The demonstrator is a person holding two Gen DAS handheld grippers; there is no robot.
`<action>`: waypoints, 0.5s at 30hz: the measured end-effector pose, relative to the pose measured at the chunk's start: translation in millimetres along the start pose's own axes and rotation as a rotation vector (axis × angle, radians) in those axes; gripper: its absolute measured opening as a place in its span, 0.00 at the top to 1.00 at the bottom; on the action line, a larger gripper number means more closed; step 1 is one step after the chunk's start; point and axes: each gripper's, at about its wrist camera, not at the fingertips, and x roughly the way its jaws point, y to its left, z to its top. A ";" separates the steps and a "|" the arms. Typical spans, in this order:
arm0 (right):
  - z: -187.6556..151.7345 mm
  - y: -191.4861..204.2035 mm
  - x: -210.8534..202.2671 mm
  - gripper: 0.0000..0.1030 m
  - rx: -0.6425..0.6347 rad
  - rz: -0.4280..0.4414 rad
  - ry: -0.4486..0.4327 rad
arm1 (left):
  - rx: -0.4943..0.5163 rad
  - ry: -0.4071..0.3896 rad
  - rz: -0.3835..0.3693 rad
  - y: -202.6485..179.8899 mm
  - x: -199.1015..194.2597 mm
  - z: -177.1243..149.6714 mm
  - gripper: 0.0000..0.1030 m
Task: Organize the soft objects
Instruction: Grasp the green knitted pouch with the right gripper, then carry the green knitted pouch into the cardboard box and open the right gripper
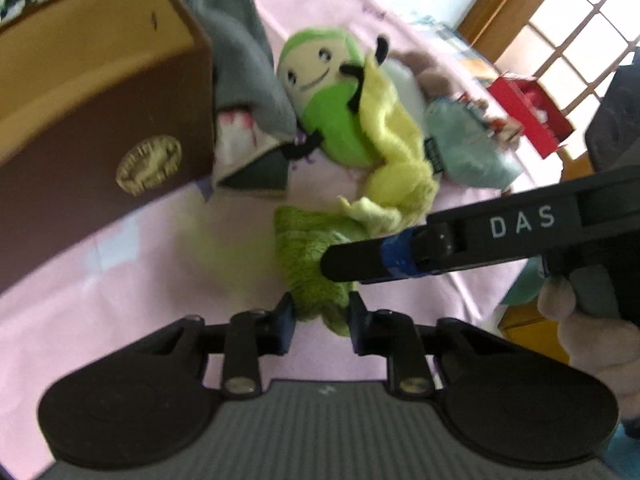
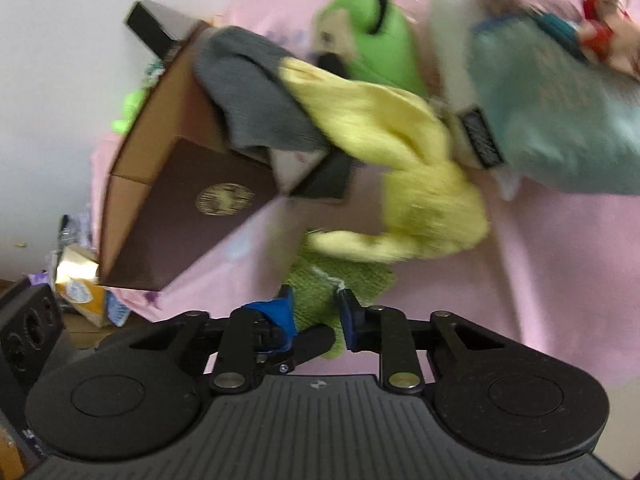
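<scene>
A green knitted cloth [image 1: 308,256] lies on the pink sheet. My left gripper [image 1: 322,318] is shut on its near end. My right gripper [image 2: 318,312] is shut on the same green cloth [image 2: 320,284]; it shows in the left wrist view [image 1: 360,258] coming in from the right. A yellow cloth [image 1: 396,160] [image 2: 400,160] lies just beyond. A green plush [image 1: 328,96] [image 2: 372,36], a grey shark plush [image 1: 244,64] [image 2: 256,100] and a pale blue soft item [image 1: 468,144] [image 2: 560,112] lie behind. An open brown box [image 1: 100,92] [image 2: 180,184] stands at the left.
The pink sheet [image 1: 140,264] covers the surface. A red box [image 1: 528,108] sits at the far right by a window. A small plush [image 2: 608,40] lies at the far right. A black speaker [image 2: 28,324] and packets [image 2: 80,288] sit beyond the sheet's left edge.
</scene>
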 end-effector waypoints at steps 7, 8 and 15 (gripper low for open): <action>16.9 63.6 -30.0 0.96 -0.171 0.055 -0.053 | 0.102 -0.142 -0.051 14.5 -58.2 6.0 0.81; 21.2 75.6 -32.0 0.96 -0.203 0.064 -0.064 | 0.114 -0.170 -0.053 16.6 -69.2 7.6 0.81; 60.1 158.9 0.6 0.96 -0.415 0.111 -0.094 | 0.093 -0.374 -0.001 56.6 -139.7 31.6 0.81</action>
